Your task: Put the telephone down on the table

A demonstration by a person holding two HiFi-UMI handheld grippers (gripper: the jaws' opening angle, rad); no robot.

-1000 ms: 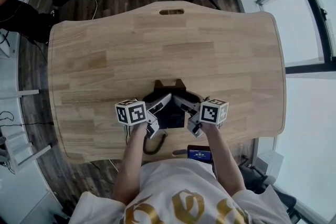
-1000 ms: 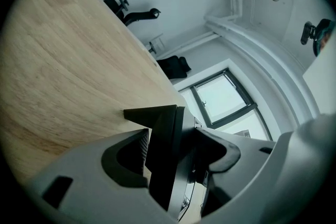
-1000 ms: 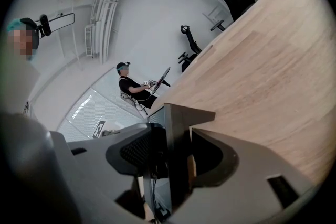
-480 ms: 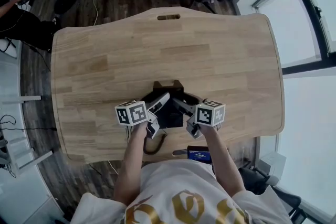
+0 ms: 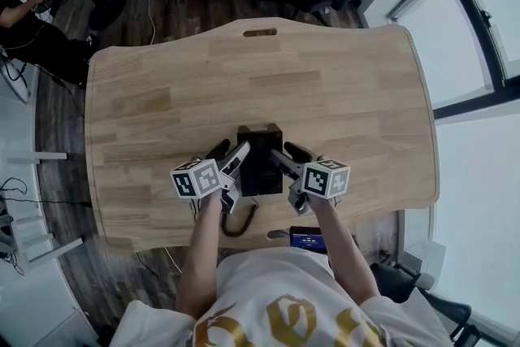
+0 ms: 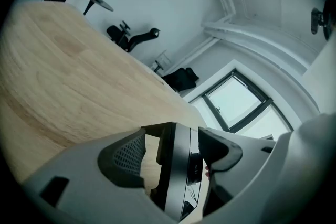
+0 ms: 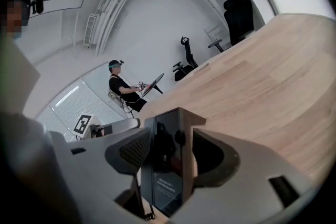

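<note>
Telephone (image 5: 260, 154) near table's (image 5: 341, 93) front edge (centred)

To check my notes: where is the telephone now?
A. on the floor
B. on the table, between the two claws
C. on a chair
B: the head view shows the telephone on the table, the left claw and the right claw at its sides.

telephone (image 5: 260, 160) on table (image 5: 341, 85), lower centre of frame; left gripper (image 5: 230, 153) flanks its left side, right gripper (image 5: 288, 154) its right.
</note>
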